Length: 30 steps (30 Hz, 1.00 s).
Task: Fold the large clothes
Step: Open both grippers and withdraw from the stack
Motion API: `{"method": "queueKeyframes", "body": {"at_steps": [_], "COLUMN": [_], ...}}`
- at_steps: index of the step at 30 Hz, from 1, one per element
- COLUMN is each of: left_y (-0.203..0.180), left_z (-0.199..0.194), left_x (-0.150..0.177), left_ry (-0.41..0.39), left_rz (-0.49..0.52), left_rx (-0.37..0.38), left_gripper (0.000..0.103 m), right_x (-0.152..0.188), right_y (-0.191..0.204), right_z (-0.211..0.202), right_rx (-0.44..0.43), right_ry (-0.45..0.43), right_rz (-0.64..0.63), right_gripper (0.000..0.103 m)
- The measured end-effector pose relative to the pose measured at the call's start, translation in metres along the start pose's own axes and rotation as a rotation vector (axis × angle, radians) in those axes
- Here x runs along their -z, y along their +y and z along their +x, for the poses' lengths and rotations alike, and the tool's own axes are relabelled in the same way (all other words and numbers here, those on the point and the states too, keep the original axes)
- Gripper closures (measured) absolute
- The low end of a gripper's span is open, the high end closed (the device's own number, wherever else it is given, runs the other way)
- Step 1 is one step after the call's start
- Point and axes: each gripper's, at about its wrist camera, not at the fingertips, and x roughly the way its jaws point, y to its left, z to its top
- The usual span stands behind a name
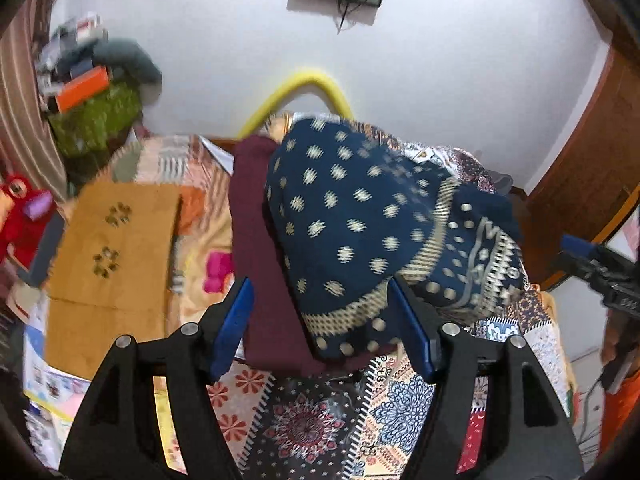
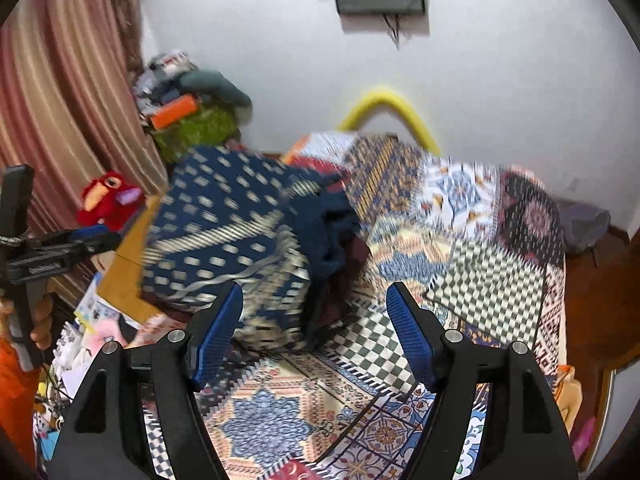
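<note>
A navy garment [image 1: 360,216] with cream motifs and a patterned border lies bunched on a maroon cloth [image 1: 260,240] on the bed. My left gripper [image 1: 320,284] stands open just in front of it; the garment's near edge shows between the blue pads, which do not press on it. In the right wrist view the same navy garment [image 2: 224,220] is blurred at the left. My right gripper [image 2: 316,288] is open, its left finger [image 2: 220,320] in front of the cloth's border, with only bedspread between the pads. Each gripper shows at the edge of the other's view: the right gripper [image 1: 592,264] and the left gripper [image 2: 60,248].
A patchwork bedspread [image 2: 460,280] covers the bed. A folded mustard cloth [image 1: 112,240] lies at the left, beside a red plush toy [image 2: 108,196]. Behind are a yellow curved tube [image 1: 304,88], a heap of belongings [image 1: 92,80], a striped curtain [image 2: 60,100] and a wooden door [image 1: 592,160].
</note>
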Motion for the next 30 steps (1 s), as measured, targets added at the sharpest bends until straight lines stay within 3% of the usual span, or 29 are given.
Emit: {"method": "queueKeyframes", "body": {"at_steps": [3,7,13,19,25,28,30], "left_y": [-0.021,-0.051,-0.089,-0.119,-0.142,-0.147,-0.149], "left_z": [-0.037,-0.096,-0.174,-0.239,-0.272,-0.276,-0.275], "left_x": [0.005,0.018,0.051,0.109,0.163,0.182,0.189], "left_ry": [-0.076,-0.197,-0.353,-0.557,-0.725,-0.760,-0.761], "left_rz": [0.067,0.131,0.181,0.196,0.227,0.203,0.195], "left_rx": [-0.074,-0.096,-0.042,0.012,-0.007,-0.013,-0.012], "left_gripper": [0.035,0.035,0.035,0.035,0.035,0.034,0.033], "right_x": [0.000,0.010,0.039,0.083,0.117,0.129,0.135], "right_y": [0.017,0.042,0.071,0.088,0.101,0.109,0.112], "right_z": [-0.036,-0.086,-0.150,-0.195,-0.215,-0.220,-0.222], "right_rx": [-0.043,-0.065,-0.093,-0.103,-0.059,-0.018,-0.004], "right_ry": [-0.069,-0.187,-0.368,-0.546,-0.629,-0.667,-0.676], "right_rz": [-0.011,-0.028,-0.058,-0.049,-0.091,-0.110,-0.114], "right_gripper": [0.032,0.032,0.032,0.032,0.032,0.031,0.019]}}
